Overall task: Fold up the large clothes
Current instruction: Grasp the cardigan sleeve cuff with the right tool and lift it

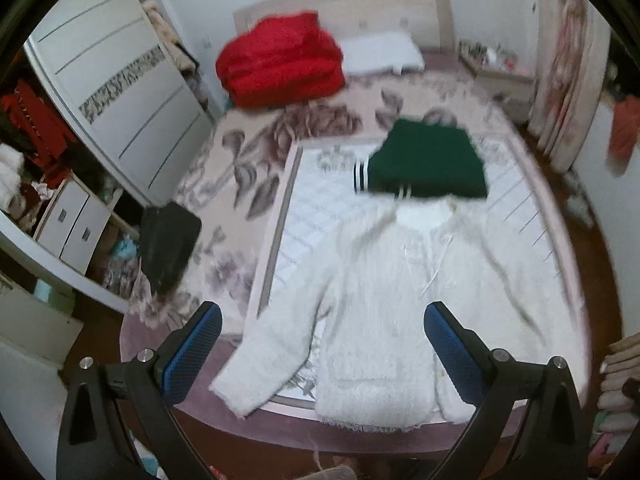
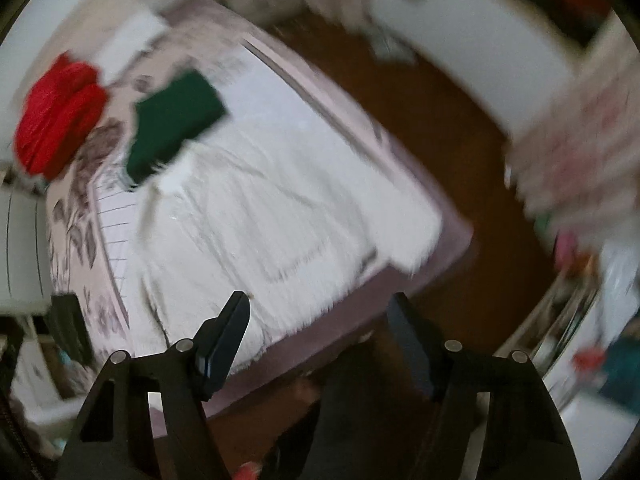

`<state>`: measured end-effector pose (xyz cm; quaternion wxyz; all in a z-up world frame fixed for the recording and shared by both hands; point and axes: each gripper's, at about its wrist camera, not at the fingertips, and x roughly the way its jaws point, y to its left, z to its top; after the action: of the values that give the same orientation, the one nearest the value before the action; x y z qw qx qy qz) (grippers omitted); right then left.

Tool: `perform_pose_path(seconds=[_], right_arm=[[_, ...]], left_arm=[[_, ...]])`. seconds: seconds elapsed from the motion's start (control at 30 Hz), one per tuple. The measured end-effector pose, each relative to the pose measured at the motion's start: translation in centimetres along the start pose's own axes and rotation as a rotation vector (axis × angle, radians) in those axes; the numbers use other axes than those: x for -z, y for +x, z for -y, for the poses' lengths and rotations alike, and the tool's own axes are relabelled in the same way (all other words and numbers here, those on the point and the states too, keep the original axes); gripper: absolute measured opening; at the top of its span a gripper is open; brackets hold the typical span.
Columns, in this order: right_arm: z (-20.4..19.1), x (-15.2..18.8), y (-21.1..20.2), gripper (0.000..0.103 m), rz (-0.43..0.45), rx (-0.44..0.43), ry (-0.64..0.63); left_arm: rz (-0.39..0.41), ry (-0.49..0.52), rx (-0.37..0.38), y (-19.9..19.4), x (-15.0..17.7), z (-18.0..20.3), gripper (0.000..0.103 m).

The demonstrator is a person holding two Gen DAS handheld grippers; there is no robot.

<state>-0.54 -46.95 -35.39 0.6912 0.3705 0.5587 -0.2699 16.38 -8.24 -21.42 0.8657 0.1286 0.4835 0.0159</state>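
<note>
A white fluffy jacket [image 1: 384, 300] lies spread flat on the bed, hem at the near edge, one sleeve [image 1: 256, 360] slanting off to the left. In the blurred right wrist view the same jacket [image 2: 280, 216] covers the bed's near corner. My left gripper [image 1: 322, 314] hangs open above the jacket's lower left part, blue pads wide apart, nothing between them. My right gripper [image 2: 318, 308] is open above the bed's near edge, with nothing held.
A folded green garment [image 1: 428, 164] lies past the jacket's collar, a red pile [image 1: 280, 66] near the headboard, a folded black item [image 1: 168, 248] at the bed's left edge. A wardrobe [image 1: 116, 92] stands on the left. Brown floor [image 2: 460, 184] borders the bed on the right.
</note>
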Motion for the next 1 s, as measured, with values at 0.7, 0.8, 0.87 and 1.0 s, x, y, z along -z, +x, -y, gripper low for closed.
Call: perform_pose_path(seconds=[0.7,0.8,0.87,1.0], right_arm=[[20.8,-2.2,32.1,0.016,0.057,-0.155,0.811],[19.7,-4.8,28.9,0.016,0.202,-0.065,0.703],[19.0,-6.3,30.1,0.020,0.160,-0.084,0.658],[18.7,-5.3,34.3,0.056,0.044,-0.327,0.769]], left_arm=[[-0.326,0.201,-0.005,24.8,9.6,19.3,0.103],[-0.305,0.226,0.002,25.5,9.5,20.7,0.103],[-0.313,0.229,0.014,26.3,9.7,21.6,0.103],[-0.336,0.223,0.023,27.9,10.0,23.3,0.103]])
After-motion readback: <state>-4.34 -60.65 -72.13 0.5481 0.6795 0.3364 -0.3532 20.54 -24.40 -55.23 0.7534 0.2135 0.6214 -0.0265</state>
